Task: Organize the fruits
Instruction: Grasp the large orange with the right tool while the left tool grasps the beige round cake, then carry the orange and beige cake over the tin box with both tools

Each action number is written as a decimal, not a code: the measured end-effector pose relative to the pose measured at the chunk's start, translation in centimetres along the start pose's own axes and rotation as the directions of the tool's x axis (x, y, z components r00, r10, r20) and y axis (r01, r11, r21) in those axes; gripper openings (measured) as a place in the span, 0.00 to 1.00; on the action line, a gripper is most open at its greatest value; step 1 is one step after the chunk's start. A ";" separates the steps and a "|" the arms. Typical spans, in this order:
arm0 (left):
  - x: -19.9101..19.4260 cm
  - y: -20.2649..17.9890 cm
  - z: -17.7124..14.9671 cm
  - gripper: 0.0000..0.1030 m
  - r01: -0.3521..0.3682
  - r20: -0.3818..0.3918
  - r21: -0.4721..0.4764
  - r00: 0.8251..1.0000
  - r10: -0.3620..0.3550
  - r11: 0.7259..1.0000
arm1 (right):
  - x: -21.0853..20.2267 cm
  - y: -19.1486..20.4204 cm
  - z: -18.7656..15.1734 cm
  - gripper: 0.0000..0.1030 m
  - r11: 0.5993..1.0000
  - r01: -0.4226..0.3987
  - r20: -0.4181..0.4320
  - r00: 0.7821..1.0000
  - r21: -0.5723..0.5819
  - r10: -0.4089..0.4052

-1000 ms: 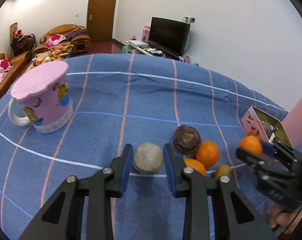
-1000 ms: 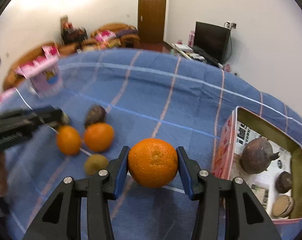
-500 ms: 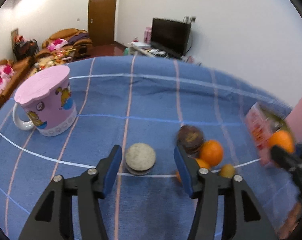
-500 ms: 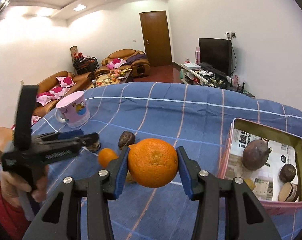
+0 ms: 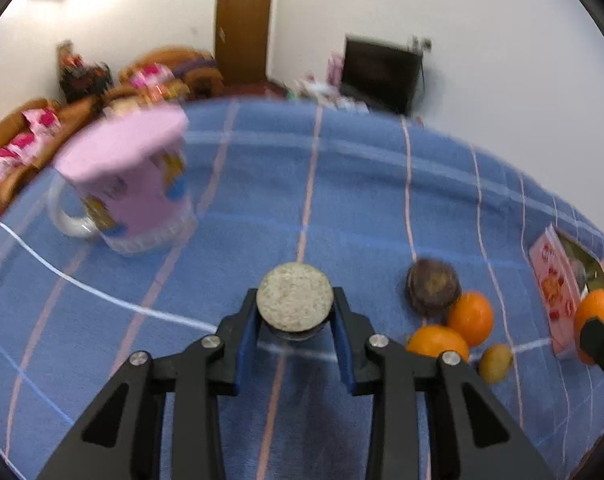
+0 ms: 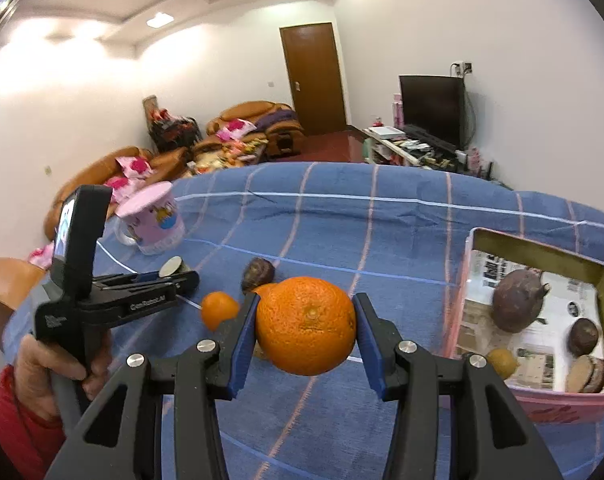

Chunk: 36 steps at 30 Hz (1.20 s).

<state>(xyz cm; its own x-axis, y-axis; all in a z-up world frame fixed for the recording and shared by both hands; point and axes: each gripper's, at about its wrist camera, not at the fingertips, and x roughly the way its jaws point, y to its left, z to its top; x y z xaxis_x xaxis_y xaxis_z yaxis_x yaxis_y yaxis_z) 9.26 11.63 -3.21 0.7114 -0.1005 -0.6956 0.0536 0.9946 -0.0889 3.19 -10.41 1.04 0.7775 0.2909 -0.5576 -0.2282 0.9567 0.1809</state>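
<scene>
left gripper [image 5: 295, 322]: jaws closing on a halved fruit [image 5: 295, 302], pale cut face up, pads at both flanks, just above the blue checked cloth [image 5: 342, 208]. right gripper [image 6: 305, 330] clenched on a large orange [image 6: 306, 325], carried clear of the cloth, likely so it can pass over the wall of the pink tin [image 6: 542, 400] at its right. tin already holds dark fruits. loose pile waiting: dark round fruit [image 5: 433, 288], two oranges [image 5: 470, 318], small yellow-green fruit [image 5: 495, 362]. pink mug [image 5: 133, 184] stands apart.

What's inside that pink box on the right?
In the box: a brown teapot-like piece, a dark round fruit, a yellow fruit, cut halves, printed paper lining. The near wall hides its closest strip.
</scene>
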 end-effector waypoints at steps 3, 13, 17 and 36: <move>-1.6 -0.1 0.1 0.34 -0.055 0.097 0.007 0.994 0.054 0.998 | -0.4 -0.4 0.1 0.47 0.997 -0.063 0.022 0.998 0.034 0.062; -3.6 -2.2 -0.8 0.35 0.002 0.197 0.003 0.980 -0.002 1.000 | -1.4 -1.0 0.0 0.47 0.999 0.015 0.053 0.998 0.031 -0.017; -4.2 -3.8 -1.4 0.35 0.021 0.198 -0.005 0.980 -0.020 1.000 | -1.7 -2.0 -0.3 0.47 0.998 0.043 0.039 0.998 0.039 -0.044; -6.4 -16.4 -4.0 0.35 0.053 0.235 0.122 0.969 -0.081 0.991 | -6.6 -9.8 -1.5 0.47 0.977 0.213 0.086 0.973 0.030 -0.215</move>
<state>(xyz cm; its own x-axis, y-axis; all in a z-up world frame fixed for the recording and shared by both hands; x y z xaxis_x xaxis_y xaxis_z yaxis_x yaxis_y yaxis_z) 1.06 -4.15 -0.11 0.8492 -0.1719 -0.4993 0.1766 0.9835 -0.0383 -0.59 -21.70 1.76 0.8561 0.0759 -0.5112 -0.0394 0.9959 0.0820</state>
